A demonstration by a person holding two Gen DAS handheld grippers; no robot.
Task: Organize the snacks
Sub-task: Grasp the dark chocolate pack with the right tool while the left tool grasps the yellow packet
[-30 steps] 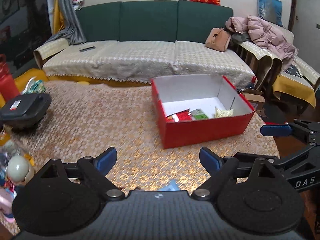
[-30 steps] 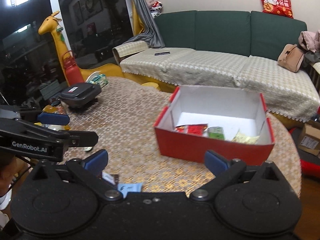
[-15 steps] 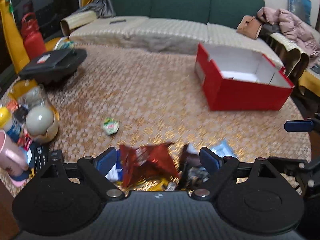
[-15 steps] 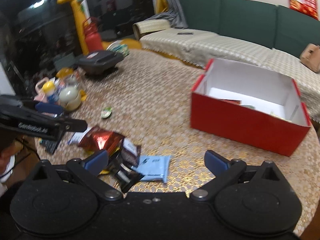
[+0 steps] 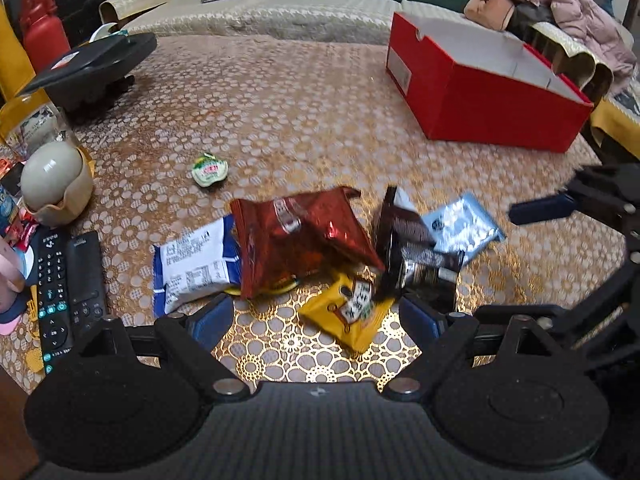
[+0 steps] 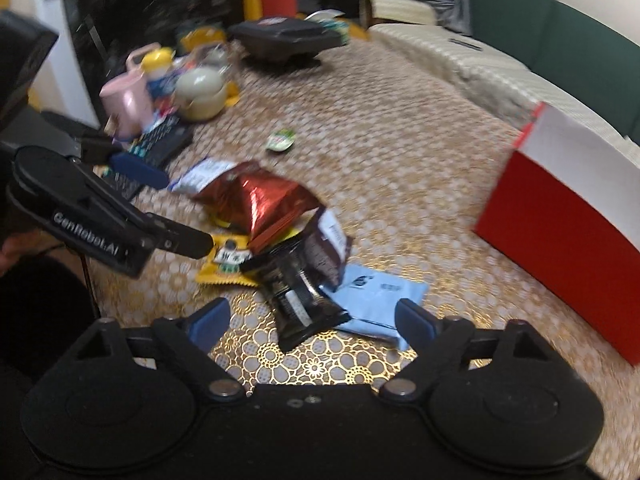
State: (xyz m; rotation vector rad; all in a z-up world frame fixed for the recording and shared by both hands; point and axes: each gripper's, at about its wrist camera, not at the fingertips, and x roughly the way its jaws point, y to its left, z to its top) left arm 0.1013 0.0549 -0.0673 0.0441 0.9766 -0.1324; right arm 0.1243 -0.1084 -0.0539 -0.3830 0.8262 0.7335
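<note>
A pile of snack packets lies on the gold patterned table: a red foil bag, a white and blue packet, a yellow packet, a black packet, and a light blue packet. A small green jelly cup lies apart. The open red box stands at the right. My left gripper is open just before the yellow packet. My right gripper is open over the black packet.
Two remotes, a pink cup, a round grey jar and bottles crowd the table's left edge. A black appliance sits at the back left. A green sofa stands behind the table.
Both grippers have tilted down and drawn back toward the table's near edge, so the snack pile now fills both views. The box has shifted to the right. Both stay open.
</note>
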